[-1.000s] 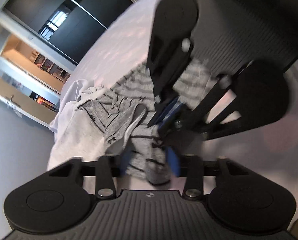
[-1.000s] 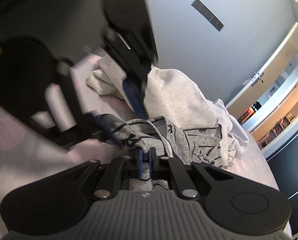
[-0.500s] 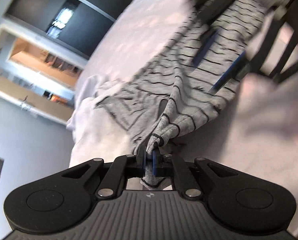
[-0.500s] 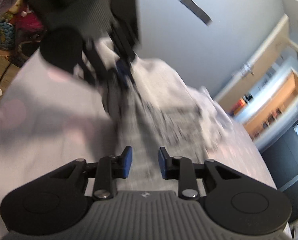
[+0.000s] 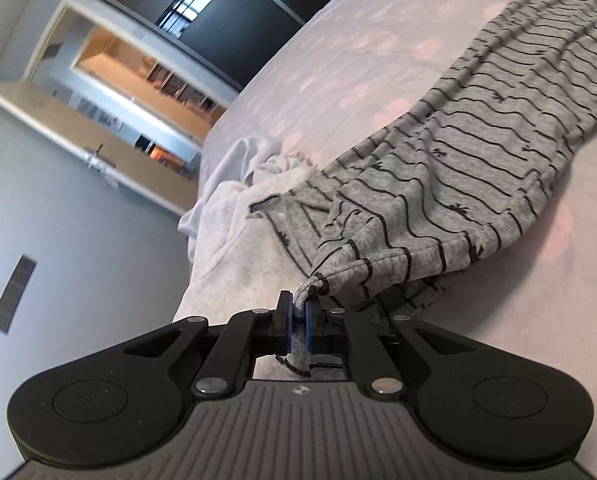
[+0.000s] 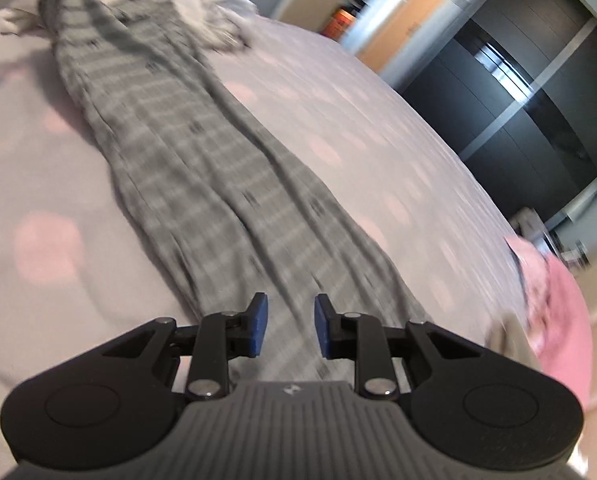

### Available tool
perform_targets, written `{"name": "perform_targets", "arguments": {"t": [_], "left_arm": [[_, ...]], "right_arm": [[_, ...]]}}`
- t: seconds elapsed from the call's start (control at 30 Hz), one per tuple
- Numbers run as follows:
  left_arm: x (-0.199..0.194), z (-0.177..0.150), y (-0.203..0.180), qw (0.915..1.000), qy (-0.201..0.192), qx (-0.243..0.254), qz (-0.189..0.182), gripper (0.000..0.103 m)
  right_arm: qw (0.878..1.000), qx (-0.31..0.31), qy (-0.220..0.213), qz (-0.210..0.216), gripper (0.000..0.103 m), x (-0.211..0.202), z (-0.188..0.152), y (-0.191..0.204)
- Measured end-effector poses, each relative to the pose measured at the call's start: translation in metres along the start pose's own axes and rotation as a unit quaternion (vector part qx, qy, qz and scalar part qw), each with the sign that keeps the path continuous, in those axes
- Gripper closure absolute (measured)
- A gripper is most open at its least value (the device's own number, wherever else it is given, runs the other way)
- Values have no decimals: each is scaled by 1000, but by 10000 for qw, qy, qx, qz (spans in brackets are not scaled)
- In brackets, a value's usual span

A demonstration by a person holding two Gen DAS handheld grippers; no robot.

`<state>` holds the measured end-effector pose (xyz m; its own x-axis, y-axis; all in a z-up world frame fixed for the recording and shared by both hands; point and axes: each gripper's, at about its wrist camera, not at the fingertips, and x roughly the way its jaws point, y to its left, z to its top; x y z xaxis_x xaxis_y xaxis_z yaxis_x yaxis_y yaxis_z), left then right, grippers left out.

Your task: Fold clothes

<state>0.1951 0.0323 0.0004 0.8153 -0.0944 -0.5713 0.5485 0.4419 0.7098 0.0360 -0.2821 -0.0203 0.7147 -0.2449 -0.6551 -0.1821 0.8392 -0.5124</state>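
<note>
On the bed [image 5: 378, 40], left tongs [image 5: 297, 318] pinch the striped garment [image 5: 478, 140], its far end cut off. Right tongs [image 6: 286, 330] gape above blurred cloth.

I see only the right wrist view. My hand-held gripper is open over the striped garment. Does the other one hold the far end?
Observer: Yes. The left hand-held gripper is shut on a bunched corner of the grey striped garment.
Operator: Is something under that end?
Observer: A pale sweatshirt lies beside and partly under it on the bed.
Operator: Is the hem pulled flat there?
Observer: No, the hem curls and folds over near the grip.
</note>
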Motion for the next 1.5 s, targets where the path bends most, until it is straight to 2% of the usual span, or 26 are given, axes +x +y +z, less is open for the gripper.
{"name": "perform_targets", "arguments": {"t": [0.13,0.27,0.43,0.53,0.67,0.7,0.77,0.9,0.97,1.03,1.13,1.17,1.2,1.23,1.3,1.37,1.5], "left_arm": [[2,4,0,9997,176,-102,119,99],[5,8,4,9989,314,-267,211,99],[8,14,9,9974,455,-475,311,99],[7,18,11,9973,462,-478,327,99],[6,23,15,9968,482,-518,364,99],[6,24,17,9967,479,-545,373,99],[5,26,22,9963,471,-599,391,99],[2,31,29,9958,432,-654,482,99],[0,35,34,9953,392,-694,557,99],[-2,39,39,9945,329,-743,662,99],[-3,49,41,9947,256,-662,743,99],[-3,55,38,9962,285,-437,694,99],[-3,60,35,9973,292,-187,647,99],[-6,66,39,9976,210,-226,623,99],[-15,77,62,9939,12,-1019,411,99],[-17,90,65,9968,94,-724,336,99],[-31,119,81,9959,-136,-682,580,99]], "right_arm": [[9992,327,196,-113,78,-2,-33,-17],[9992,390,96,-40,82,-7,-45,-16],[9993,-211,-4,319,82,10,-38,15],[9966,-662,66,484,76,28,-34,34],[9923,-1128,72,515,76,53,-31,49],[9930,-1077,81,475,82,58,-30,48],[9956,-795,122,471,98,65,-25,40],[9983,201,42,544,99,63,-14,7],[9963,724,-112,445,99,56,-11,-14],[9917,1256,-252,86,100,49,-10,-34],[9768,2015,-430,-577,100,38,-11,-59],[9711,2205,-514,-759,100,32,-11,-65],[9667,2328,-581,-892,100,29,-10,-70],[9630,2425,-640,-990,100,27,-10,-74],[9567,2565,-743,-1157,100,23,-8,-77],[9533,2619,-744,-1305,100,22,-8,-78],[9480,2809,-696,-1326,100,21,-8,-83]]}}
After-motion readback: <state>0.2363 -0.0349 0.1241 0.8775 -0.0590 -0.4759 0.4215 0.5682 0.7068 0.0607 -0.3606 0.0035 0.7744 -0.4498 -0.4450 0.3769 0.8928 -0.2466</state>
